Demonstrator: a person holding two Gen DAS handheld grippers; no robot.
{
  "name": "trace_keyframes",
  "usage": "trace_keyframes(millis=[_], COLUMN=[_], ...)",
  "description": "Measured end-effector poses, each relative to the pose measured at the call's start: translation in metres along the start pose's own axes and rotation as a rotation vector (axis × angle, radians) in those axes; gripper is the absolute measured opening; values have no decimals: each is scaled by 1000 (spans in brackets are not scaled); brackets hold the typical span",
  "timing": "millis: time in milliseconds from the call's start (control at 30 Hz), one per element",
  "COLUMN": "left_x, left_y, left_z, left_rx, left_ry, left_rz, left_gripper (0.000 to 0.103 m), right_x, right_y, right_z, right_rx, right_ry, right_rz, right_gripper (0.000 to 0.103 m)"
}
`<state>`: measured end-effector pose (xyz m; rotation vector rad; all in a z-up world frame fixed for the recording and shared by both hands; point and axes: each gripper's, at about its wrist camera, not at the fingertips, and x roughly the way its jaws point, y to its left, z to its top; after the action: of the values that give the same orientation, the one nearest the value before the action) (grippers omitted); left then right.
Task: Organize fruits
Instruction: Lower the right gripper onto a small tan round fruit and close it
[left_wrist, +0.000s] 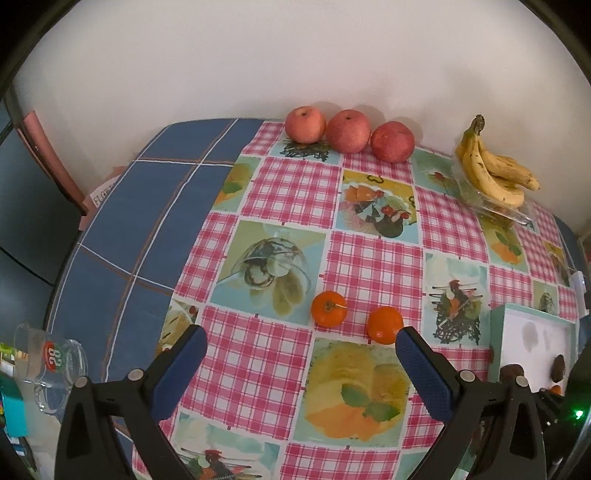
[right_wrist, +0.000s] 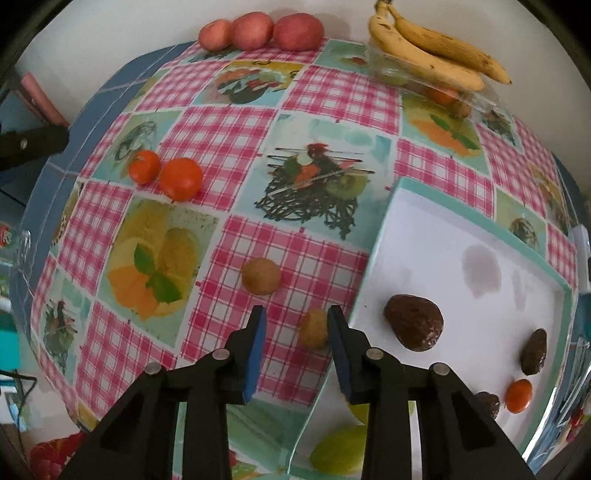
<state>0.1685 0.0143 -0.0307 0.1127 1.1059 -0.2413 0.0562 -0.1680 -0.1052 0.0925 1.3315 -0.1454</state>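
- Small brown fruit (right_wrist: 313, 328) lies on the tablecloth (right_wrist: 295, 251), just beside the white tray's (right_wrist: 480, 221) left edge.
- Right gripper (right_wrist: 296, 328) straddles it, jaws spread and not yet closed; squeezing gently should avoid bruising.
- Left gripper (left_wrist: 301, 339) hangs spread, empty, near two oranges (left_wrist: 328, 308).

The right gripper's body hides most of a green fruit (right_wrist: 338, 452) at the white tray's (right_wrist: 443, 236) near end — its kind is unclear. Under the bananas (right_wrist: 428, 55), a clear container (right_wrist: 476, 98) blurs its contents. A printed glass (left_wrist: 51, 363) — its label unreadable — is cut off at the left edge
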Motion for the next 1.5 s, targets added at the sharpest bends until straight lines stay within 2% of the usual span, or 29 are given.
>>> trace_keyframes(millis=[133, 400, 733, 800, 1033, 1233, 1300, 1500], left_x=[0, 0, 0, 0, 1, 4, 6, 21], left_y=[-1, -2, -3, -3, -3, -5, -6, -10], left_z=[-1, -1, -1, -1, -2, -3, -4, -8], left_rx=[3, 7, 10, 12, 18, 27, 29, 26], left_ry=[4, 3, 5, 6, 9, 19, 23, 54], left_rz=[0, -1, 0, 0, -1, -4, -4, -5], left_gripper=[103, 103, 103, 103, 103, 103, 103, 103], right_x=[4, 14, 8, 9, 14, 20, 20, 24], right_y=[3, 6, 1, 6, 10, 14, 14, 16], right_z=[0, 0, -1, -1, -2, -8, -8, -8], right_rx=[-16, -39, 19, 7, -21, -56, -51, -52], right_ry=[8, 30, 41, 43, 48, 67, 70, 70], right_rz=[-50, -72, 83, 89, 31, -27, -26, -22], right_gripper=[35, 35, 35, 35, 34, 25, 21, 21])
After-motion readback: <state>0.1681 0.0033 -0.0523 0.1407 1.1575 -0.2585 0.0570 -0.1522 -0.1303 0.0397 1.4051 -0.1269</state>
